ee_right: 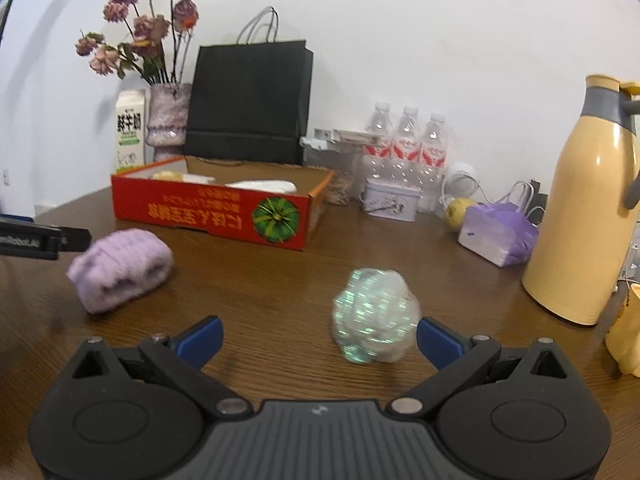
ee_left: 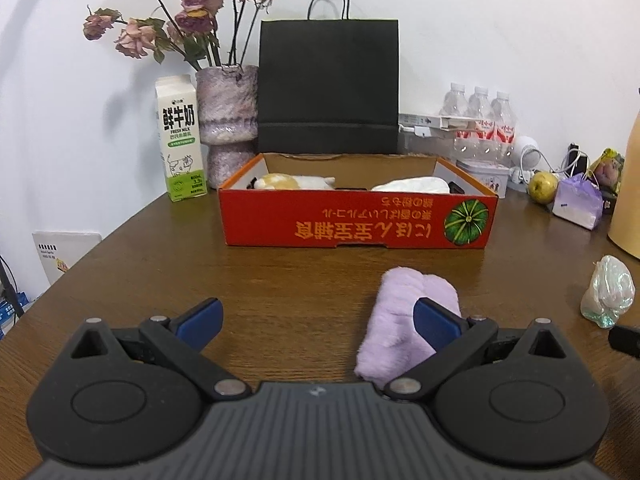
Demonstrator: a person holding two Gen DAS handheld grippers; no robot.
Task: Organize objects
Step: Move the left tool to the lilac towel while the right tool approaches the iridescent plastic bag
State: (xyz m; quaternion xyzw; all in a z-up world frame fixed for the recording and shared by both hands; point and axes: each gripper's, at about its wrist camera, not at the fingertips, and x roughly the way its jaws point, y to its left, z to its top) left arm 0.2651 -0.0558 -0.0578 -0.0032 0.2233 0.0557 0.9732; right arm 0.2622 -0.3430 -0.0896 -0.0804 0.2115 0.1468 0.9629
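A red cardboard box (ee_left: 352, 220) (ee_right: 192, 212) stands open on the wooden table with a yellow-and-white plush (ee_left: 294, 182) and a white soft item (ee_left: 412, 185) inside. A lilac fluffy sock roll (ee_left: 404, 320) (ee_right: 120, 270) lies in front of the box. My left gripper (ee_left: 318, 322) is open just above the table, and its right finger overlaps the roll's right side. An iridescent crumpled bundle (ee_right: 374, 314) (ee_left: 608, 290) sits at the right. My right gripper (ee_right: 318, 338) is open, its right fingertip beside the bundle.
Along the wall stand a milk carton (ee_left: 180, 138), a vase of dried roses (ee_left: 228, 120), a black paper bag (ee_left: 328, 88), water bottles (ee_left: 480, 128) and a tin (ee_right: 390, 200). A pear (ee_right: 460, 208), a purple pouch (ee_right: 496, 236) and a yellow thermos (ee_right: 584, 208) stand at the right.
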